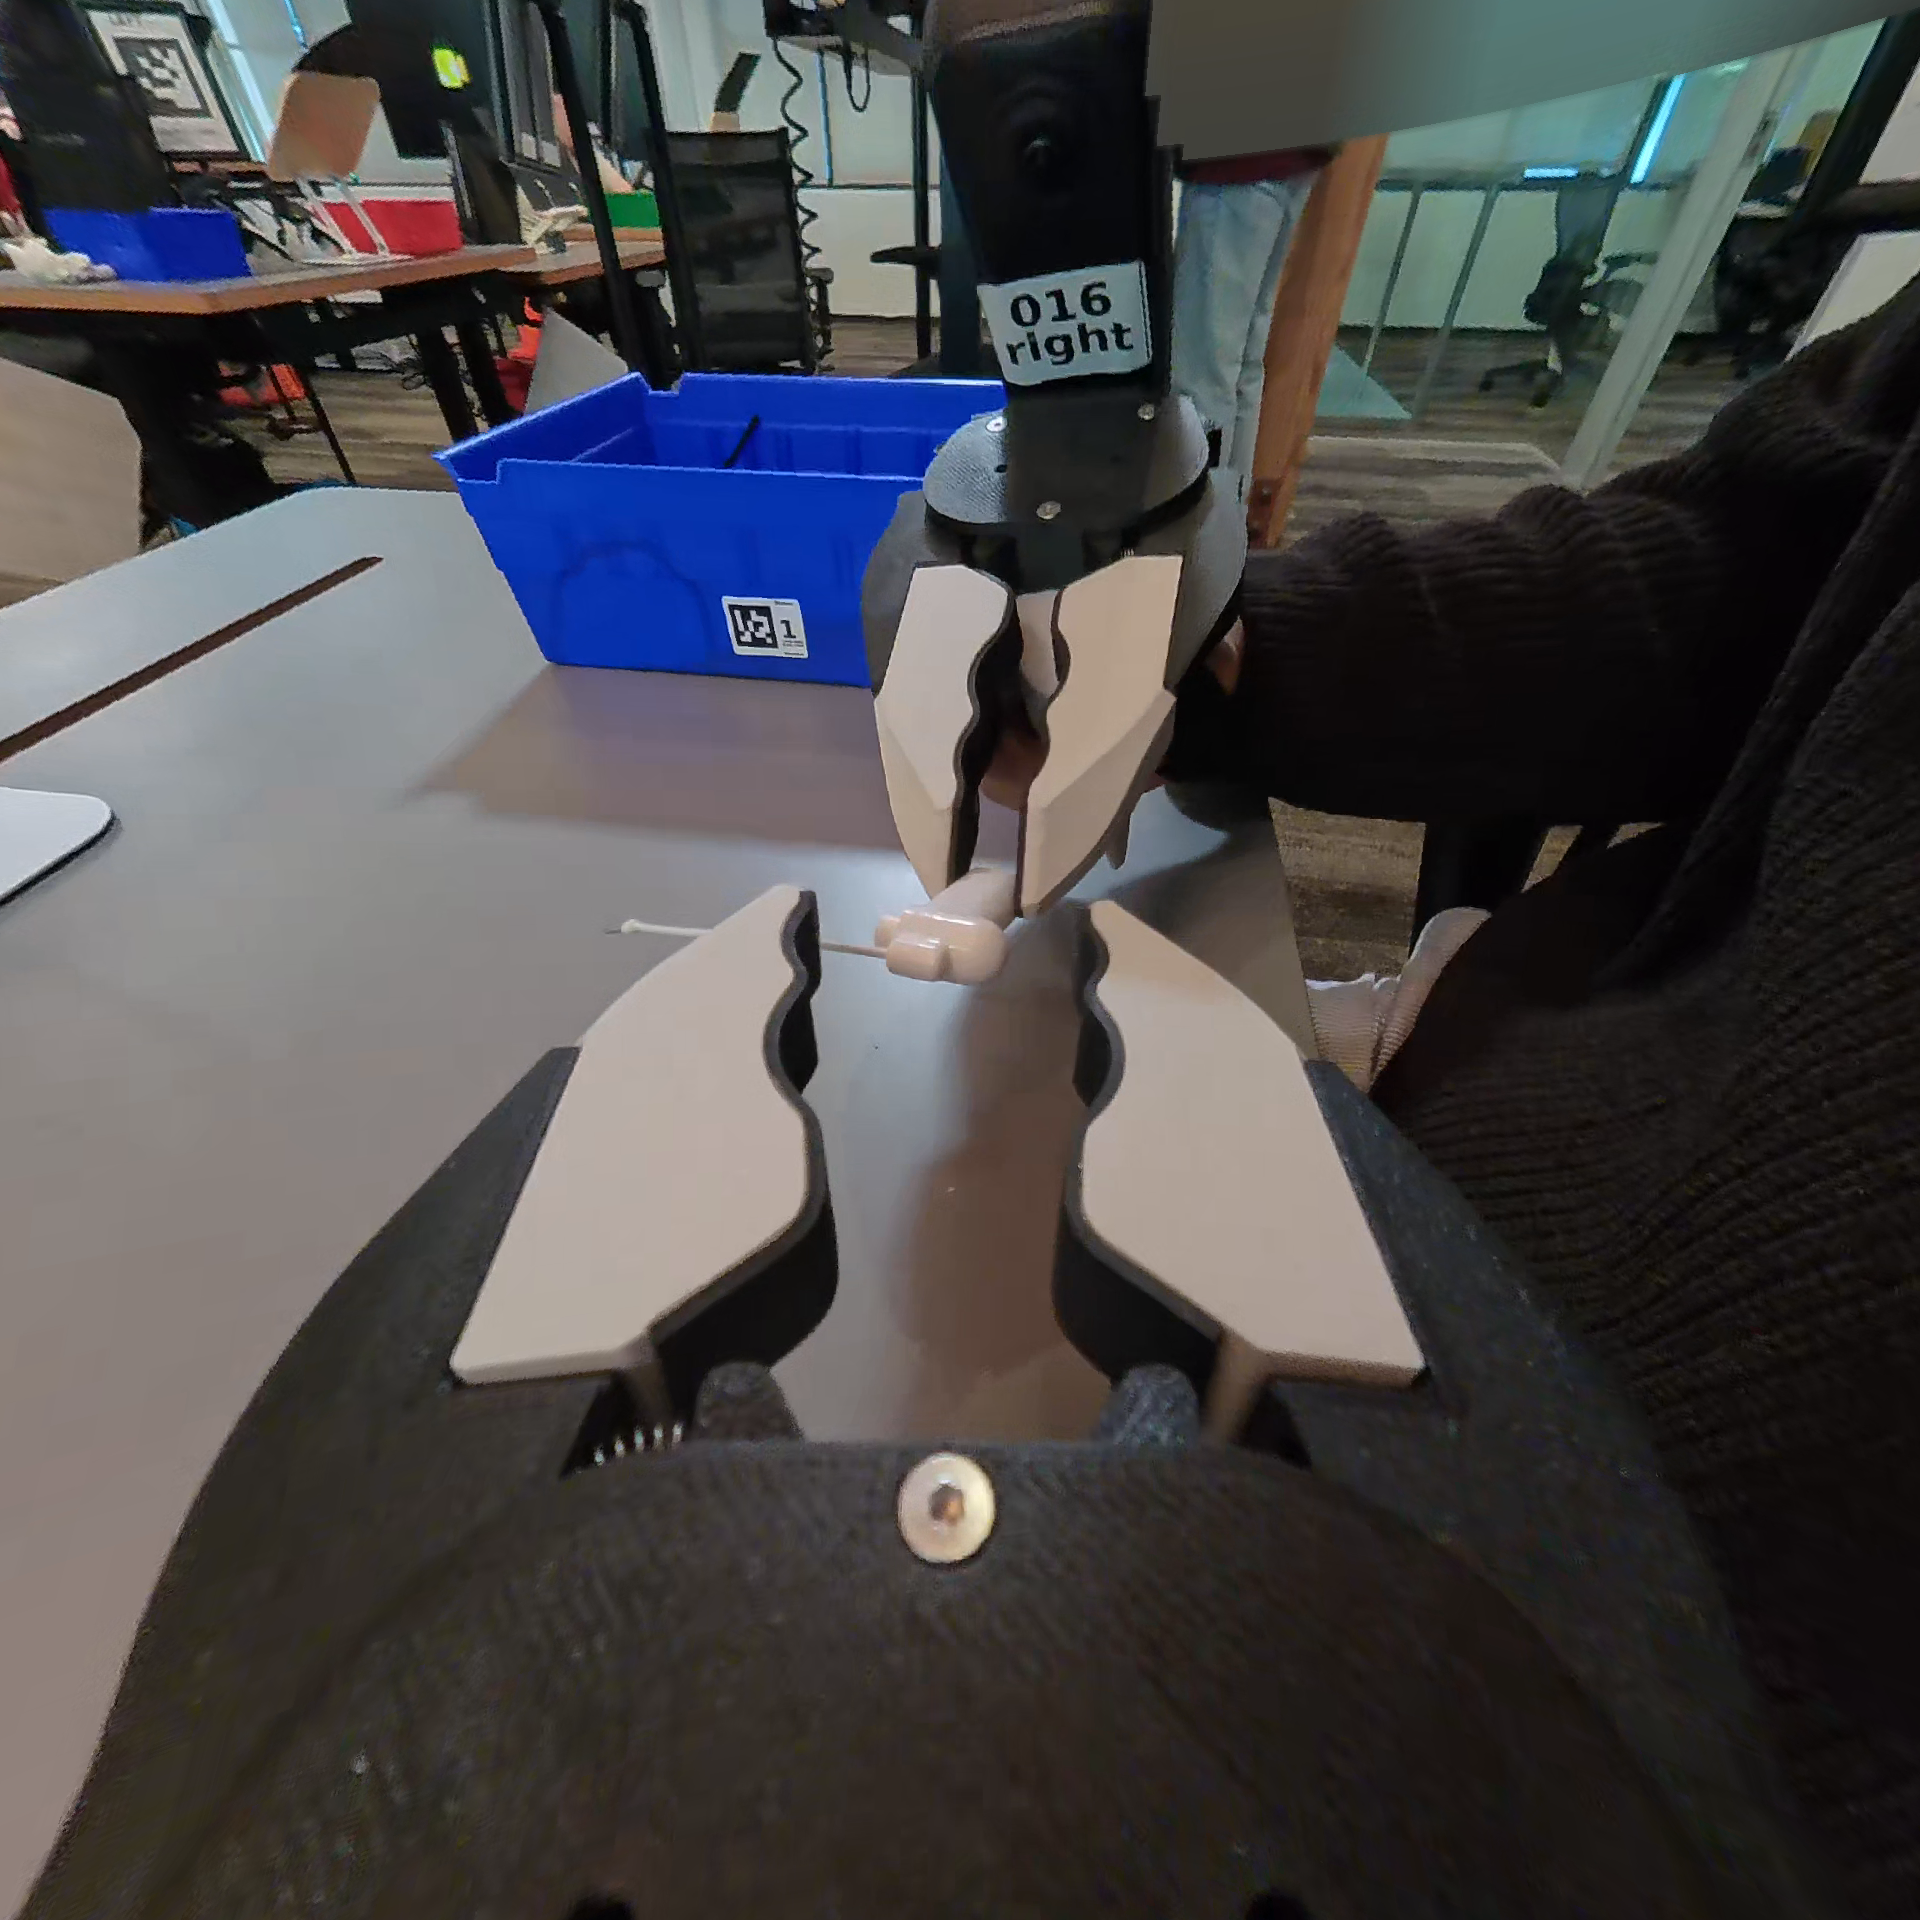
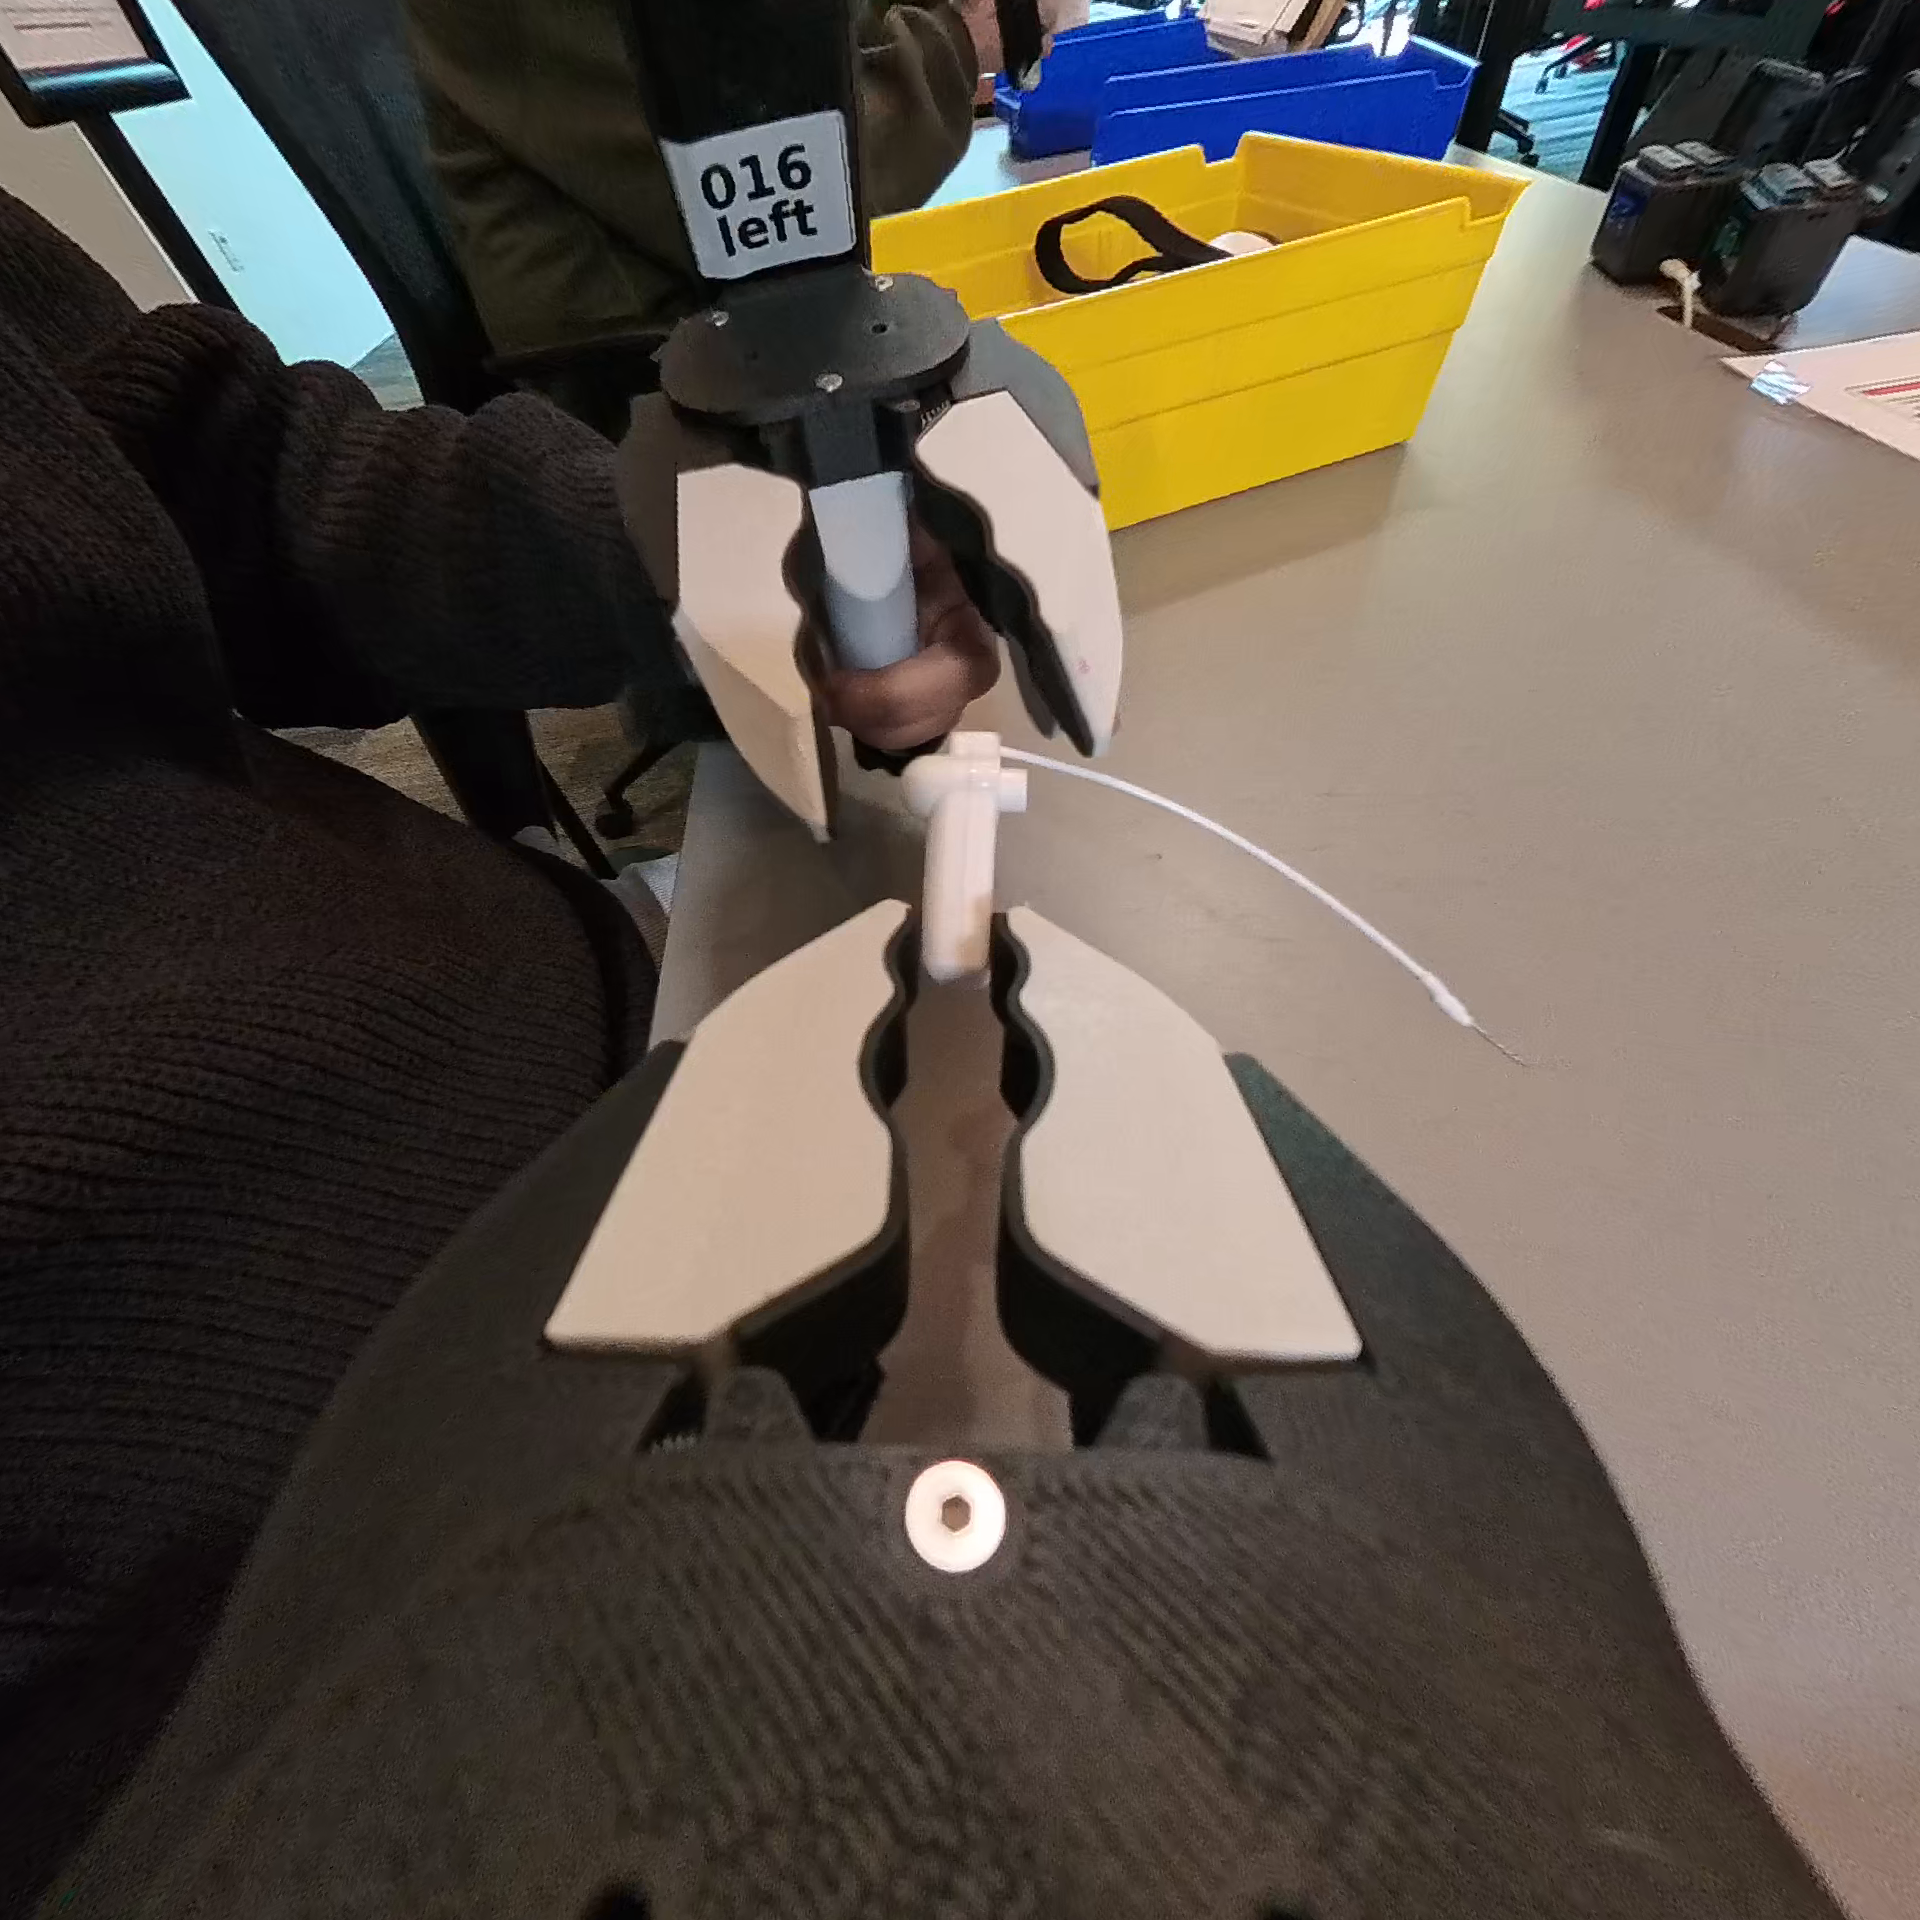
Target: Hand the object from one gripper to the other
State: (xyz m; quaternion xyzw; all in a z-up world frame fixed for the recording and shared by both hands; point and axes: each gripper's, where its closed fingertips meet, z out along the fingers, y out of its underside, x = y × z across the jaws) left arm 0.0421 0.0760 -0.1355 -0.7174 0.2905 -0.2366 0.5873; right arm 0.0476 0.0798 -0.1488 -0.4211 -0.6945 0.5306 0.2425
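Note:
A small white plastic piece with a long thin white cord hangs above the grey table. My right gripper is shut on the near end of the piece. My left gripper is open, with its fingers on either side of the far end and apart from it. In the left wrist view the left gripper is open around the piece. The right gripper comes down from above and pinches it. The cord sticks out to the left.
A blue bin stands on the grey table behind the grippers. A yellow bin holding a black strap stands on the other side. Black devices and papers lie at the far right. Dark knitted sleeves hold both grippers. Only a small space, under 4 cm, lies between the two pairs of fingers.

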